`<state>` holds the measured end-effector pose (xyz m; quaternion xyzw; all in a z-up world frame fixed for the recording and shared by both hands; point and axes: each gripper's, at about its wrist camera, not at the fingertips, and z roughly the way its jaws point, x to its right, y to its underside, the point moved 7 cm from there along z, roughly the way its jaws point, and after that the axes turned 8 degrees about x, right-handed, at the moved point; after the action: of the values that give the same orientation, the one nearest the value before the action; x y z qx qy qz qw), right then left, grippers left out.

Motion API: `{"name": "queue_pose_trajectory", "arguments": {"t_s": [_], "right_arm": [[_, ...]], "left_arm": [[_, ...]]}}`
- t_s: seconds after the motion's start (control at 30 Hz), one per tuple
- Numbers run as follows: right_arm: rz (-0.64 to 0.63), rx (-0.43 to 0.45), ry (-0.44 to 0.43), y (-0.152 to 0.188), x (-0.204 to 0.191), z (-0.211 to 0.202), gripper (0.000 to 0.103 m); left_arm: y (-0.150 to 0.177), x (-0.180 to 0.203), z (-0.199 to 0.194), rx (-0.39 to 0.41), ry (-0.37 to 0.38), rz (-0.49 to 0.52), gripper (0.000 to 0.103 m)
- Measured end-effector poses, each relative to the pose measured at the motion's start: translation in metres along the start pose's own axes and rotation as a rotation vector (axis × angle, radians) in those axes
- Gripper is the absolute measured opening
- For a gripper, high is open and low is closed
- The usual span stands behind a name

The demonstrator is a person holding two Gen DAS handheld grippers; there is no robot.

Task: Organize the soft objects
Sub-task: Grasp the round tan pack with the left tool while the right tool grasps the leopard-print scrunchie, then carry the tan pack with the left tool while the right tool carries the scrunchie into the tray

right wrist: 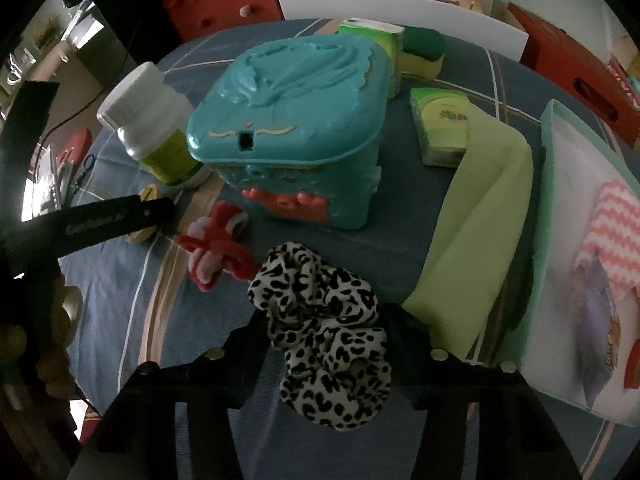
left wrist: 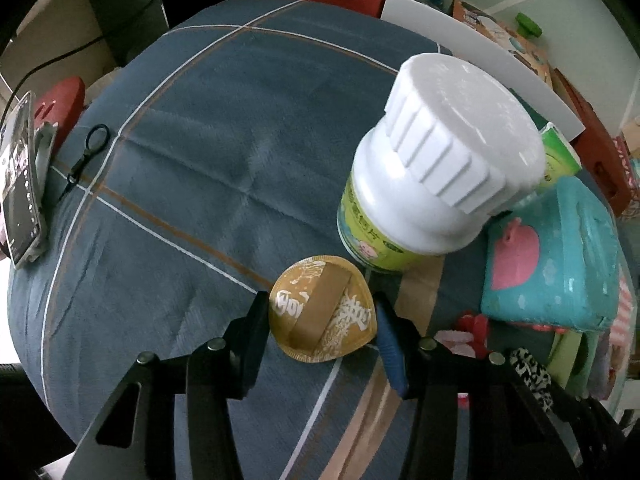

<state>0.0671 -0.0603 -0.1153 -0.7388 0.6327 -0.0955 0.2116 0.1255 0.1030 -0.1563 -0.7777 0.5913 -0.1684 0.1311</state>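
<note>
A gold powder puff (left wrist: 304,292) with white lettering lies on the blue checked cloth (left wrist: 192,184). My left gripper (left wrist: 320,316) points down on it, with one finger against each side of the puff. In the right wrist view a black-and-white leopard scrunchie (right wrist: 328,344) bunches up between the fingers of my right gripper (right wrist: 326,320), which is shut on it. A red and white scrunchie (right wrist: 216,248) lies to its left. A light green cloth (right wrist: 476,240) lies to the right, beside a pale green box (right wrist: 550,184) holding a pink zigzag cloth (right wrist: 612,220).
A white-capped bottle (left wrist: 432,160) and a teal toy case (right wrist: 292,120) stand close behind both grippers. Tissue packs (right wrist: 440,124) and a sponge (right wrist: 424,52) sit further back. A phone (left wrist: 20,184) and a black clip (left wrist: 88,152) lie at the left edge.
</note>
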Motion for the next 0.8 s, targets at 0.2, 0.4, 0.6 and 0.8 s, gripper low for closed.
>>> {"name": "queue_pose_trajectory", "arguments": {"t_s": [0.2, 0.4, 0.6, 0.8], "right_arm": [[0.017, 0.006, 0.015, -0.003, 0.012, -0.005, 0.056], [0.018, 0.028, 0.023, -0.008, 0.015, -0.013, 0.047], [0.012, 0.032, 0.021, -0.011, 0.016, -0.02, 0.041], [0.017, 0.06, 0.016, -0.012, 0.02, -0.034, 0.04]], "left_arm": [[0.004, 0.002, -0.004, -0.005, 0.02, -0.005, 0.052], [0.008, -0.001, -0.012, 0.002, 0.031, -0.009, 0.052], [0.004, 0.002, -0.039, 0.02, 0.049, -0.009, 0.052], [0.0, 0.004, -0.06, 0.046, 0.065, -0.007, 0.052]]}}
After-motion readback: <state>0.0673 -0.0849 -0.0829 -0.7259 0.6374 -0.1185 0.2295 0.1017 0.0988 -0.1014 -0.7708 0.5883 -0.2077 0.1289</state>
